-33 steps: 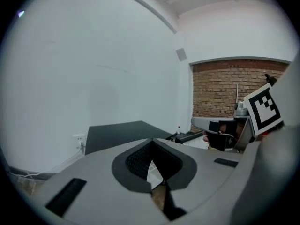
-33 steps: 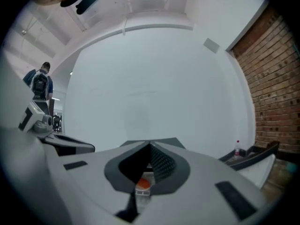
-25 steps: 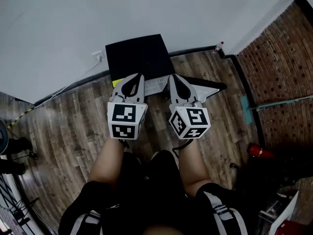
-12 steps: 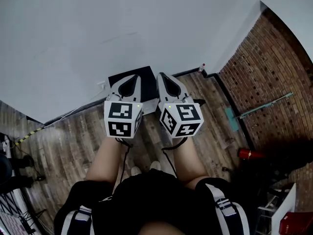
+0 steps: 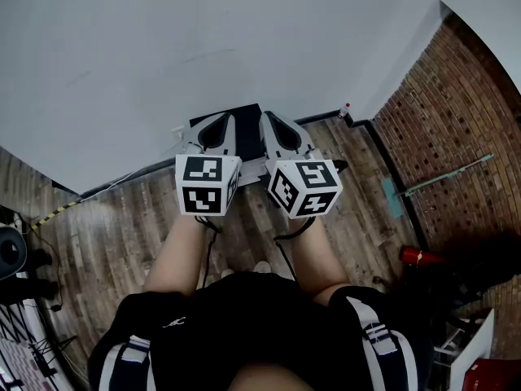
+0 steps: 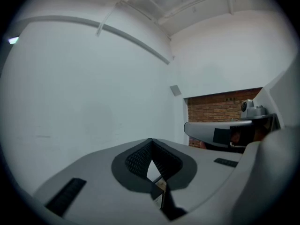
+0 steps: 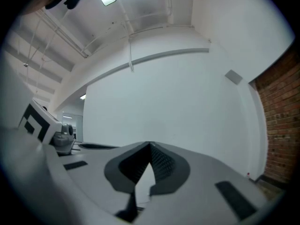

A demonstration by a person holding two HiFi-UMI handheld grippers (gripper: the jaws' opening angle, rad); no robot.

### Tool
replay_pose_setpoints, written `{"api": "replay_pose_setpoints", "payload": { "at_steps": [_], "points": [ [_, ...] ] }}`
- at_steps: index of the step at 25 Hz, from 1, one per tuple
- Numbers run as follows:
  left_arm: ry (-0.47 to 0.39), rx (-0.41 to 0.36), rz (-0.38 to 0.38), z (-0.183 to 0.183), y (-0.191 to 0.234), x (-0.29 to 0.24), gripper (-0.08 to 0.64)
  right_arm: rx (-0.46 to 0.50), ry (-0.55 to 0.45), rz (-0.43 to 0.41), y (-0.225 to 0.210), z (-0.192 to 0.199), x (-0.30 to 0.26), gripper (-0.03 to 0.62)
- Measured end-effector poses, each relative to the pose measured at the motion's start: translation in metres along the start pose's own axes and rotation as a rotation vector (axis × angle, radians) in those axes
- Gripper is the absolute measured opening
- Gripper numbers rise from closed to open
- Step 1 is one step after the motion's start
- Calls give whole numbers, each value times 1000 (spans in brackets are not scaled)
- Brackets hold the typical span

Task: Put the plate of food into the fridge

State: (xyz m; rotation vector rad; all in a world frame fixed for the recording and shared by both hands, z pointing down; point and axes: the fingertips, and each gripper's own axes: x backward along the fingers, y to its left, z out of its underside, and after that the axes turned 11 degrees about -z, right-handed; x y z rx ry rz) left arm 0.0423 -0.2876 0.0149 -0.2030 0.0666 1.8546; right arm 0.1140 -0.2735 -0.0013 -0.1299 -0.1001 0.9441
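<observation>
No plate of food and no fridge shows in any view. In the head view my left gripper (image 5: 218, 129) and right gripper (image 5: 277, 129) are held side by side in front of the person, pointing at a white wall (image 5: 203, 39). Both are shut with nothing between the jaws. The left gripper view shows its jaws (image 6: 151, 142) meeting at the tips against the bare wall, with the right gripper (image 6: 220, 130) alongside. In the right gripper view the jaws (image 7: 150, 146) are likewise closed and empty.
A black box (image 5: 247, 122) sits on the wooden floor (image 5: 106, 226) at the foot of the wall, just below the grippers. A brick wall (image 5: 456, 137) runs along the right, with a small bottle (image 5: 345, 109) in the corner and a red object (image 5: 417, 257) by it.
Both grippers have risen together and now point level at the wall. The black box looks smaller and farther below. Both stay shut and empty.
</observation>
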Motion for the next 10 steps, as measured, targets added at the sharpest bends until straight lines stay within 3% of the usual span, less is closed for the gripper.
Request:
{"api": "replay_pose_setpoints", "payload": {
  "at_steps": [4, 10],
  "points": [
    [14, -22, -17, 2, -6, 2, -3, -1, -4, 9, -4, -3, 11, 12],
    [19, 11, -7, -6, -13, 0, -3, 8, -23, 11, -8, -12, 19, 12]
  ]
}}
